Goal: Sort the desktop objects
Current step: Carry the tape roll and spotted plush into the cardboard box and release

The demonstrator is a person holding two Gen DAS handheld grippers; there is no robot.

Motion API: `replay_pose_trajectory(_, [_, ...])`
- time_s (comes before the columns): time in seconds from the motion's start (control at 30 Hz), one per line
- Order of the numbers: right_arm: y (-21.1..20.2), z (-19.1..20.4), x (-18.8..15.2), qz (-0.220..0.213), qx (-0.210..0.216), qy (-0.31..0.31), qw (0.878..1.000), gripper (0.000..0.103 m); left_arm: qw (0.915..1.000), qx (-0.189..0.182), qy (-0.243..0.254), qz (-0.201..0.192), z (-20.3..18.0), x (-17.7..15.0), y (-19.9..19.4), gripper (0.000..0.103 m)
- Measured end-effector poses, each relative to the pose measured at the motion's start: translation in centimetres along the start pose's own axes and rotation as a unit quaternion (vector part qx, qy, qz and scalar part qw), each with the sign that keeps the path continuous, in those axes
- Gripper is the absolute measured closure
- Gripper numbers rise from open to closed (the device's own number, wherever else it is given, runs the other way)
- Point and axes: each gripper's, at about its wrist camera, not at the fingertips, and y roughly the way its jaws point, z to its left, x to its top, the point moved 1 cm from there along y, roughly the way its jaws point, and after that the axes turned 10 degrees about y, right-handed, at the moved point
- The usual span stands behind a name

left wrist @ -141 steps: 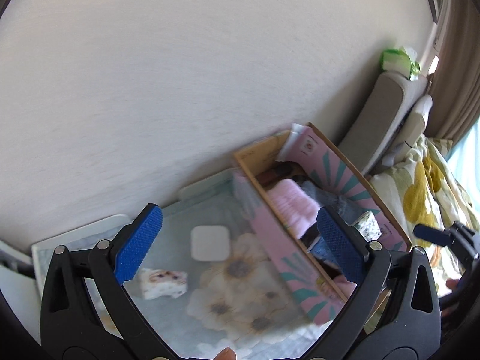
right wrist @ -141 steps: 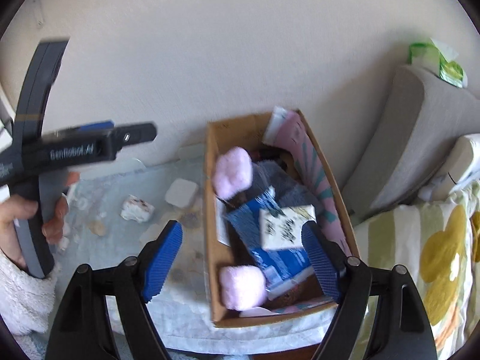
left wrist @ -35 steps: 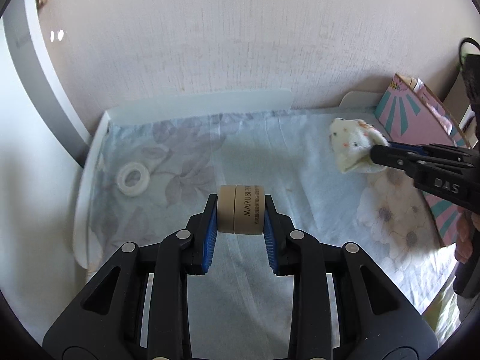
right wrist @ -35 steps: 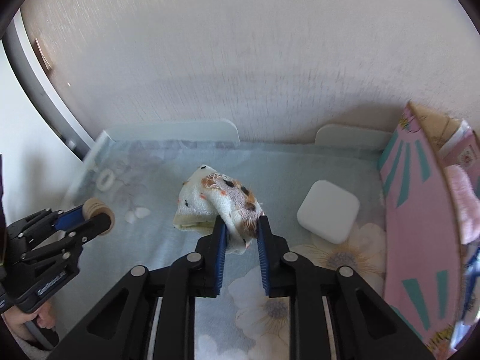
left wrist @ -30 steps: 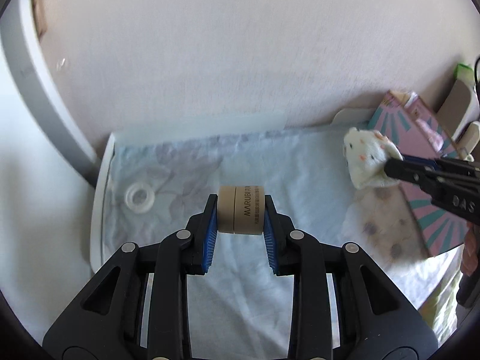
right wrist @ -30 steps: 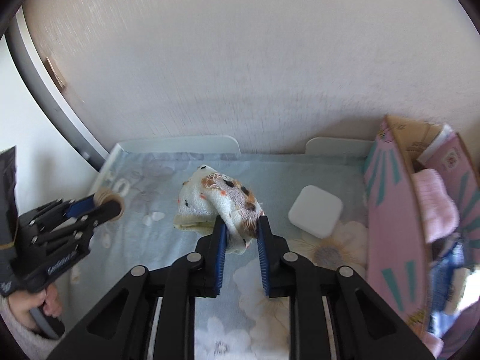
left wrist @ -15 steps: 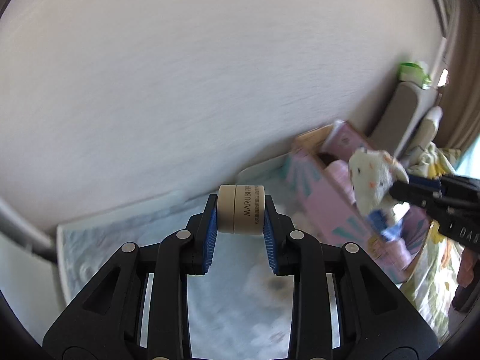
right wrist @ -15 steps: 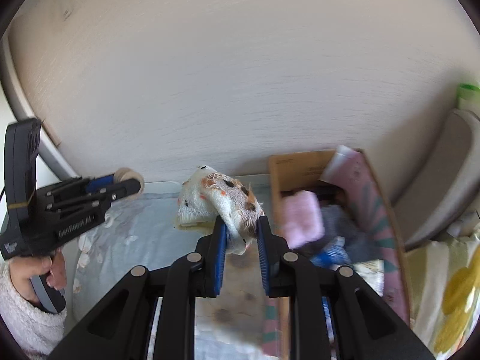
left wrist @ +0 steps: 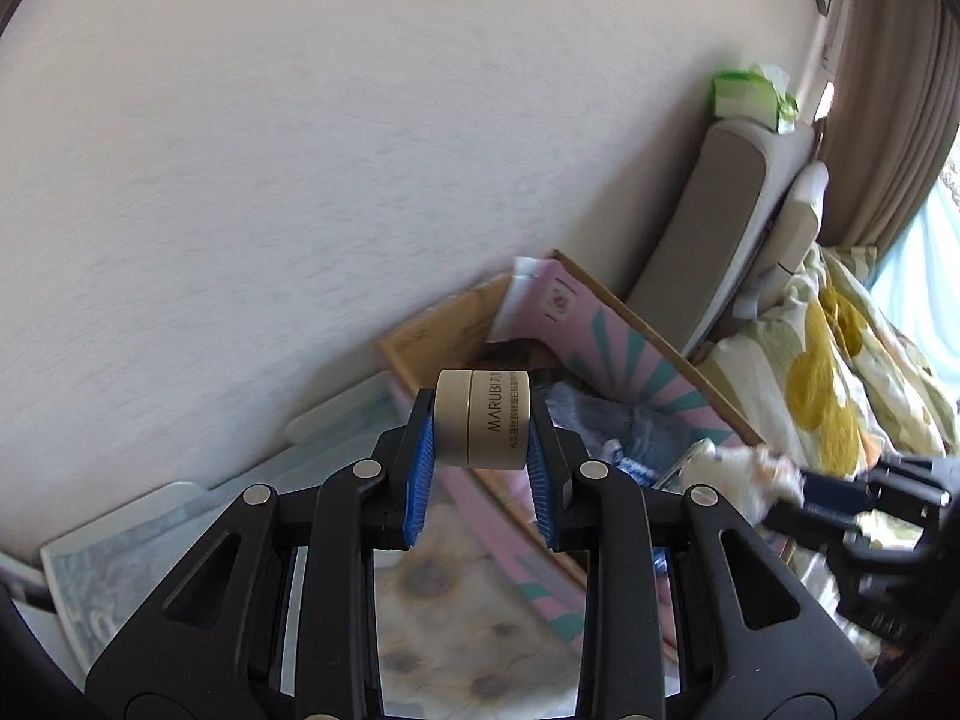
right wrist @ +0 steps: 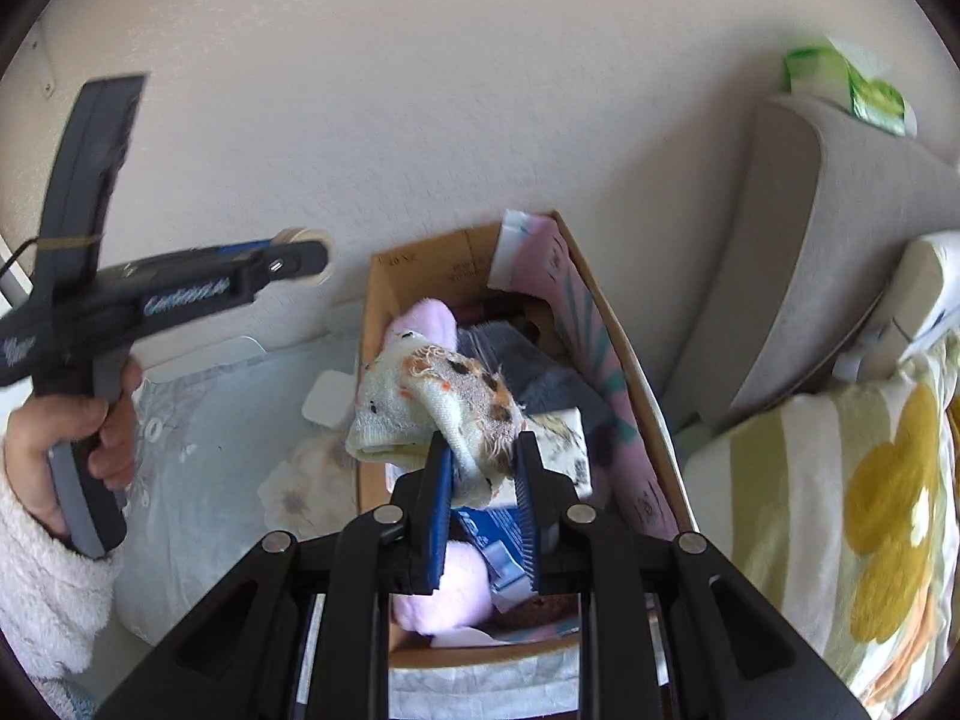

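My left gripper (left wrist: 480, 456) is shut on a beige tape roll (left wrist: 483, 419) and holds it in the air beside the near end of a pink-lined cardboard box (left wrist: 606, 324). My right gripper (right wrist: 480, 468) is shut on a white spotted sock (right wrist: 438, 402) and holds it above the open box (right wrist: 594, 312). The box holds pink fluffy items (right wrist: 426, 318), grey cloth and a blue packet. The right gripper with the sock shows in the left wrist view (left wrist: 798, 492). The left gripper with the tape shows in the right wrist view (right wrist: 300, 258).
A white square pad (right wrist: 327, 402) and a small white tape ring (right wrist: 151, 431) lie on the floral tablecloth (right wrist: 198, 480) left of the box. A wall stands close behind. A grey headboard (right wrist: 840, 240) and floral bedding (right wrist: 840, 510) are on the right.
Both grippers have swung right from the table toward the box, each still holding its object. The sock now hangs over the box, and the tape roll is near the box's end.
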Motion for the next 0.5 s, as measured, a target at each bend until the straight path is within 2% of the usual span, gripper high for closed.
replay_pose_trajectory(0.27, [0.3,-1.2,-0.1,0.014,0.019,0.004,1.0,0.085,0.9998,-0.001,0.006,0.018,-2.0,2.6,3.2,0.078])
replay_pose_trajectory(0.5, [1.2,-1.4,-0.6,0.032,0.02,-0.002,0.999,0.083,0.9991,-0.003,0.02,0.038,-3.6,3.0,5.0,0.078])
